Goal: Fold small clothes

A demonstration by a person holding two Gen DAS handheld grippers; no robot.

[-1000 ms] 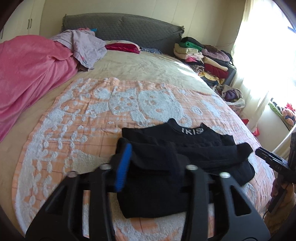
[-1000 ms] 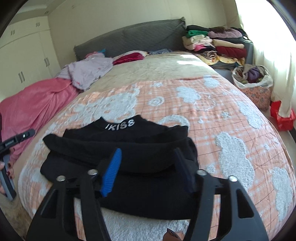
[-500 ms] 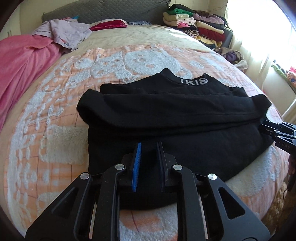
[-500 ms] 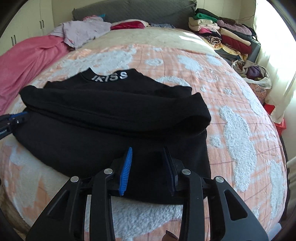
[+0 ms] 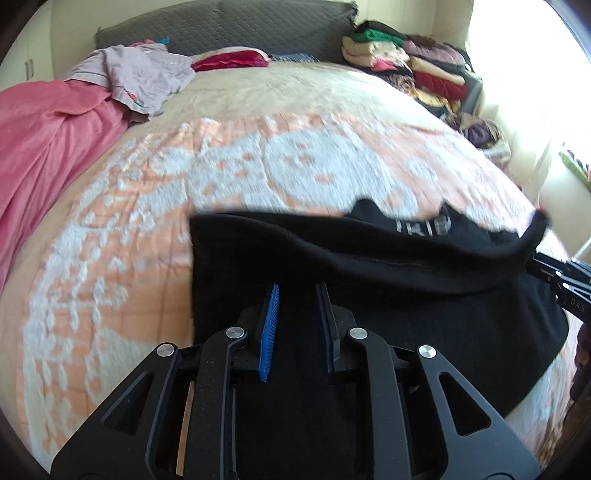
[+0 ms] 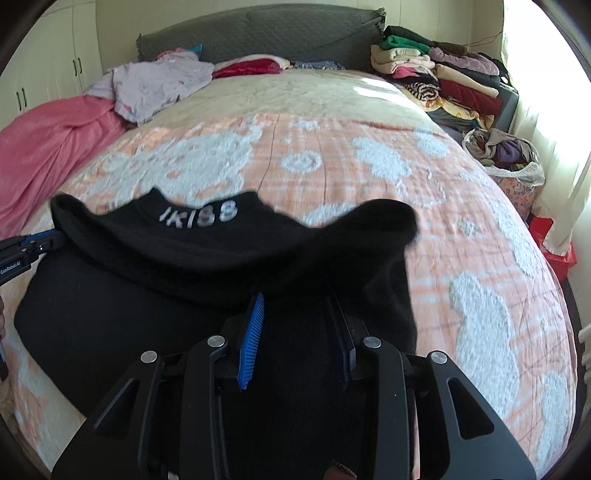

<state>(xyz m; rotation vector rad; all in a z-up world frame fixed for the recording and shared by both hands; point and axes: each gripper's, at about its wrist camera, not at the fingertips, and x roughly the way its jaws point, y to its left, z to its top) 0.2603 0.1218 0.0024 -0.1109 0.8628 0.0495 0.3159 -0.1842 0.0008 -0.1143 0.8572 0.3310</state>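
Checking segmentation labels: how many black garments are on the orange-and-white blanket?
1: a black top with lettering at its collar, lying folded across the near end of the blanket, under both grippers. Anything beneath its folds is hidden.

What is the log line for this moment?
step: fold | black top: edge lifted | left gripper: shut on it | right gripper: just closed on it

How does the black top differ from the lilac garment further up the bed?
The black top is near and partly folded; the lilac garment is far off by the headboard, crumpled. The black top has white letters at its collar; the lilac garment shows none. Both are on the bed.
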